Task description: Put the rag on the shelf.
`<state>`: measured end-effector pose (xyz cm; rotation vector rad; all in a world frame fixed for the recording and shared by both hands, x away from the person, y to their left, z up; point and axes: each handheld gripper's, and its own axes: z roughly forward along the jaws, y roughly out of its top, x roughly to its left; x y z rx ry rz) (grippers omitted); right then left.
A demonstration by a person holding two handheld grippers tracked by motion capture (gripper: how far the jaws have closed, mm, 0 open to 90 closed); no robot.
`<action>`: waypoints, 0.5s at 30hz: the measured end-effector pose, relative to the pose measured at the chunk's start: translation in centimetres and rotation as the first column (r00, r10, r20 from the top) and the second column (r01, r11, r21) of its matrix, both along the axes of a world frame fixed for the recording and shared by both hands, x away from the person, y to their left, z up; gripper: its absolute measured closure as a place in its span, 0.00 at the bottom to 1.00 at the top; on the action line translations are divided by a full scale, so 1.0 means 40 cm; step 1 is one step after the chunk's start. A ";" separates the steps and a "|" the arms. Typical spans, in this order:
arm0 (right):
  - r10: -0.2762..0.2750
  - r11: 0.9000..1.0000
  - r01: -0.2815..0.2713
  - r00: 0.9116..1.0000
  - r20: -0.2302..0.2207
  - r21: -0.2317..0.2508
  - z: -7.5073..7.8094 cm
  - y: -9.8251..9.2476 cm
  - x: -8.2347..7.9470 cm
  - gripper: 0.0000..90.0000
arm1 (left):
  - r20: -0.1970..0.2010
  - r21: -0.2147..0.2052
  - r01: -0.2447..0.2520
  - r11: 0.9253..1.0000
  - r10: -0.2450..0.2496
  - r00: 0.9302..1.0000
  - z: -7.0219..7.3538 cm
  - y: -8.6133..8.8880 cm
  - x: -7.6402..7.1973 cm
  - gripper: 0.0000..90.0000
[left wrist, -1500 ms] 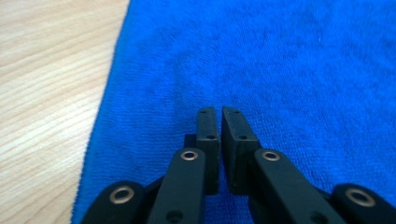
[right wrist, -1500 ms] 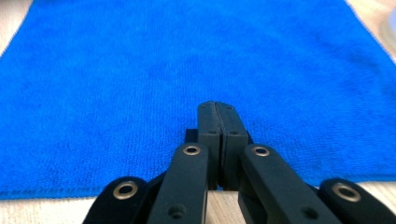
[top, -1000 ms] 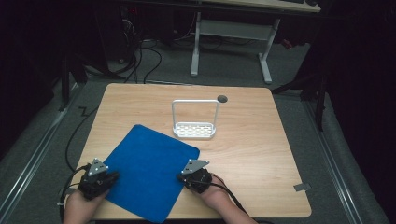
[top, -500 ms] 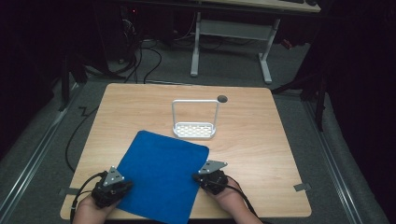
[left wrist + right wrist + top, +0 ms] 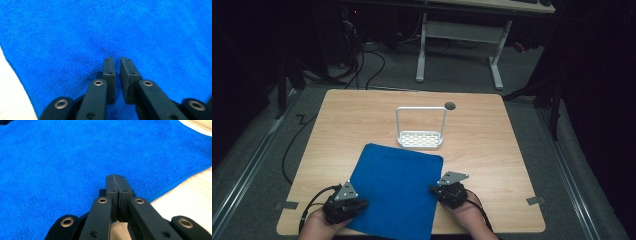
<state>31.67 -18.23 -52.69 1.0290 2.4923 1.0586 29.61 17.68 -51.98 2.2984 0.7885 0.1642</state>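
Note:
A blue towel [image 5: 397, 190] lies flat on the wooden table [image 5: 492, 135], its near edge at the table's front. My left gripper [image 5: 361, 204] rests on the towel's left edge. In the left gripper view its jaws [image 5: 117, 60] stand a narrow gap apart over the towel [image 5: 150, 30]; they have just been opening, a faint crease lies at their tips and no cloth is pinched between them. My right gripper [image 5: 435, 190] sits at the towel's right edge. Its jaws [image 5: 116, 177] are pressed together, tips over the towel [image 5: 62, 157] near its hem, with no cloth showing between them.
A small white wire rack [image 5: 421, 140] stands upright just beyond the towel's far edge. A round hole [image 5: 450, 106] marks the table's back. Bare wood [image 5: 190, 195] lies to the right of the towel. Cables and desk legs [image 5: 497, 75] occupy the dark floor behind.
Both hands slid to the right along the table's front, and the towel shifted and turned with them, now lying squarer to the front edge. The rack has not moved.

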 end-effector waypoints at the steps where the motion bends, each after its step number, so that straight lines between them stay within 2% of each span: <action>1: -0.006 1.000 0.006 1.000 -0.002 0.005 0.000 -0.012 -0.002 1.00 | -0.014 -0.015 0.008 1.000 -0.008 1.000 -0.001 -0.005 0.000 0.89; 2: -0.029 1.000 0.029 1.000 -0.006 0.011 0.000 -0.036 -0.004 1.00 | -0.027 -0.028 0.020 0.999 -0.021 0.999 -0.002 -0.011 0.000 0.87; 3: -0.029 1.000 0.029 1.000 -0.006 0.011 0.000 -0.036 -0.004 1.00 | -0.039 -0.039 0.033 0.999 -0.034 0.999 -0.002 -0.017 -0.001 0.87; 4: -0.038 0.999 0.039 0.999 -0.010 0.009 0.001 -0.048 -0.005 1.00 | -0.040 -0.041 0.045 0.998 -0.047 0.998 0.000 -0.023 -0.002 0.86; 5: -0.054 0.998 0.055 0.998 -0.014 0.013 0.001 -0.060 -0.005 1.00 | -0.018 -0.036 0.034 0.999 -0.034 0.999 0.002 -0.026 -0.004 0.83; 6: -0.060 0.998 0.060 0.998 -0.012 0.012 0.002 -0.066 -0.005 1.00 | 0.026 -0.030 0.000 1.000 0.000 1.000 0.007 -0.026 -0.005 0.81; 8: -0.071 0.997 0.071 0.997 -0.010 0.036 0.006 -0.075 -0.003 0.99 | 0.081 -0.060 -0.068 0.996 0.073 0.994 0.019 -0.013 0.004 0.79; 9: -0.061 0.996 0.060 0.998 0.006 0.063 0.015 -0.069 -0.006 0.99 | 0.129 -0.066 -0.143 0.988 0.150 0.980 0.020 0.003 0.019 0.78; 10: -0.046 0.997 0.045 0.999 0.015 0.064 0.017 -0.061 -0.009 0.99 | 0.131 -0.054 -0.171 0.984 0.176 0.976 0.016 0.010 0.030 0.79; 11: -0.046 0.997 0.045 0.999 0.015 0.064 0.017 -0.061 -0.009 0.99 | 0.131 -0.054 -0.171 0.984 0.176 0.976 0.016 0.010 0.030 0.79; 12: -0.027 0.998 0.026 1.000 0.013 0.064 0.017 -0.049 -0.013 0.99 | 0.126 -0.047 -0.192 0.980 0.197 0.972 0.009 0.015 0.039 0.79; 13: 0.003 0.998 -0.003 1.000 -0.011 0.056 0.010 -0.026 -0.019 0.99 | 0.096 -0.035 -0.212 0.977 0.214 0.972 -0.006 0.021 0.054 0.79; 15: 0.013 0.998 -0.012 1.000 -0.019 0.057 0.005 -0.017 -0.019 0.99 | 0.089 -0.028 -0.217 0.976 0.219 0.972 -0.012 0.022 0.057 0.79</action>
